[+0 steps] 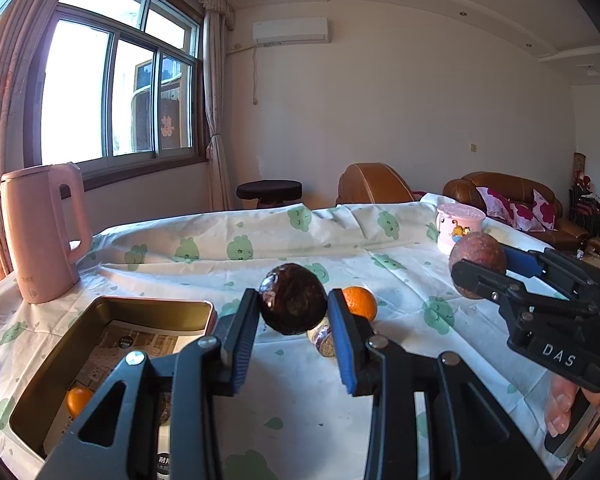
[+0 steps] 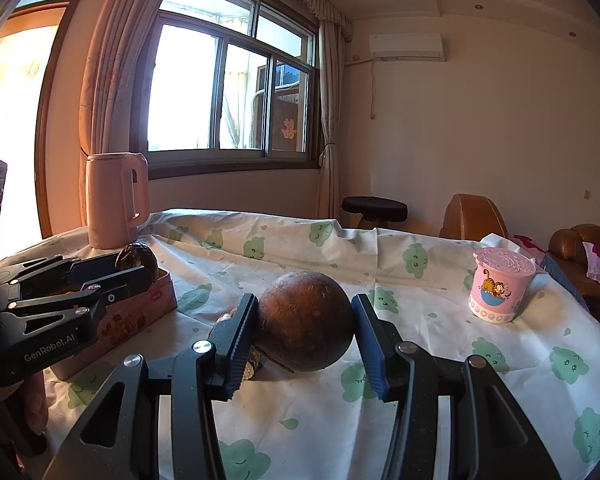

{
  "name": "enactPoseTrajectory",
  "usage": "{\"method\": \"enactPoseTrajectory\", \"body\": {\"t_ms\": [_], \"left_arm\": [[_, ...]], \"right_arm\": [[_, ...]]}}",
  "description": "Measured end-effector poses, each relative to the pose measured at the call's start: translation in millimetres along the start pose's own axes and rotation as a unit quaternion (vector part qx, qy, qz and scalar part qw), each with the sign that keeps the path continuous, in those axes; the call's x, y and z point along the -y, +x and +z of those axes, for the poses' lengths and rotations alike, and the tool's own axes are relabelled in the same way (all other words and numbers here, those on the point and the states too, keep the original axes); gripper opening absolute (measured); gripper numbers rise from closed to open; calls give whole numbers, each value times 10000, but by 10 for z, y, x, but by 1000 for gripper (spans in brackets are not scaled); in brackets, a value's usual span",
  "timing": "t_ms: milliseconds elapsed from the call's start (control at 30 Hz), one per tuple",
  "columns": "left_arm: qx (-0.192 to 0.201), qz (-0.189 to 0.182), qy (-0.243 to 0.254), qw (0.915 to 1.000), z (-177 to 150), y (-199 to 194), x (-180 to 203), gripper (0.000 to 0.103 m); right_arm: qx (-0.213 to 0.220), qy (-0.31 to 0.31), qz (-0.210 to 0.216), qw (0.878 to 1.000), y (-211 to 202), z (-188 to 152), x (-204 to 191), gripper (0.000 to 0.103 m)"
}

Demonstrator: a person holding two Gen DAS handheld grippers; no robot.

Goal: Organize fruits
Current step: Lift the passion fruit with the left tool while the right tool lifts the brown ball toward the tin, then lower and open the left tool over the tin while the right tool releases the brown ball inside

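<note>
Fruit filled both tools: left gripper pinched a dark wrinkled round fruit and right gripper a brown smooth one, probably for the gold rectangular tin left of them.

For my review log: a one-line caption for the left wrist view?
Left gripper holds a dark fruit beside the tin; right gripper holds another.

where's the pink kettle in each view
Left wrist view: the pink kettle stands at the far left on the tablecloth, behind the metal tin.
Right wrist view: the pink kettle is left of centre, below the window, behind the left tool.
Shared landmark: the pink cartoon cup.
</note>
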State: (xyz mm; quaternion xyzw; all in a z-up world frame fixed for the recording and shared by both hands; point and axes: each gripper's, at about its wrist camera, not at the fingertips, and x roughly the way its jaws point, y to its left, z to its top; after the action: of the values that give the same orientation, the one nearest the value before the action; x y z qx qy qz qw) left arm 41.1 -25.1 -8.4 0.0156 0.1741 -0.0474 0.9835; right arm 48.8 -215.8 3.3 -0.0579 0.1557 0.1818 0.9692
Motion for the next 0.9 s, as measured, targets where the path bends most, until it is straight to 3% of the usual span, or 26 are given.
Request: {"method": "enactPoseTrajectory", "body": {"t_ms": [600,900], "left_arm": [[48,-40,-96,9999,-25,-96,-52,37],[-57,194,-346,9992,-27,-218,-412,37]], "right_arm": [[7,-252,-107,9996,-20,11,-114,50],[-100,-102,443,9989,63,185,-356,50]]}}
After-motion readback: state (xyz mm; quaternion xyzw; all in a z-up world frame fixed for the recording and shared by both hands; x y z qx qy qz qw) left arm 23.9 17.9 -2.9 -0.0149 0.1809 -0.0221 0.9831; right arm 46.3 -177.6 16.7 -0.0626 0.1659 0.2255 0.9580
